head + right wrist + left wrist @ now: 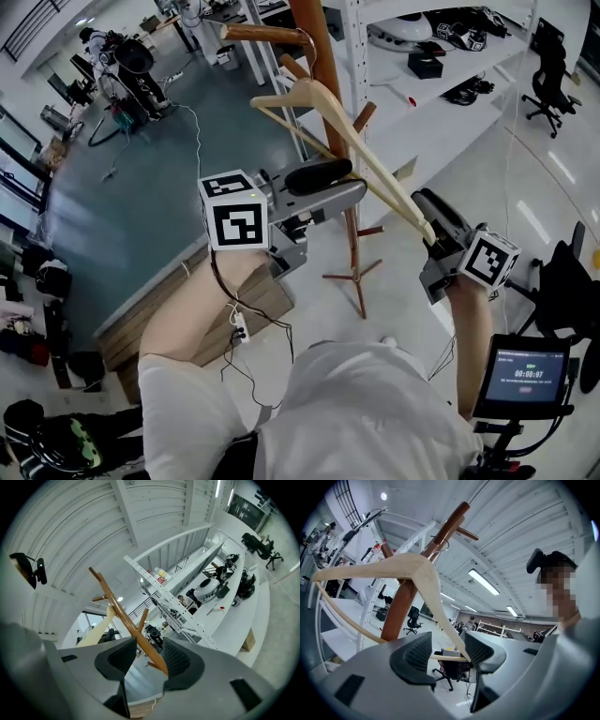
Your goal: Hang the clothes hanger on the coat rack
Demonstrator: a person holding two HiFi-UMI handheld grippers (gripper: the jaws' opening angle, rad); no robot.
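A pale wooden clothes hanger (366, 150) hangs by its metal hook (307, 42) over a peg of the brown coat rack (323, 56). My left gripper (352, 183) is level under the hanger's middle. In the left gripper view the hanger (417, 569) slopes down between its open jaws (443, 653), close beside the right pad, with its lower bar crossing the gap; neither pad presses on it. My right gripper (427, 211) sits at the hanger's lower right end. In the right gripper view its jaws (147, 656) are open and empty. The hanger (101, 630) passes left of them and the rack pole (124, 616) stands beyond.
White shelving (422, 84) with gear stands right behind the rack. The rack's feet (356, 272) spread on the floor below my hands. A low wooden bench (169, 300) is at the left, an office chair (548, 80) at the far right, a screen (525, 370) at the lower right.
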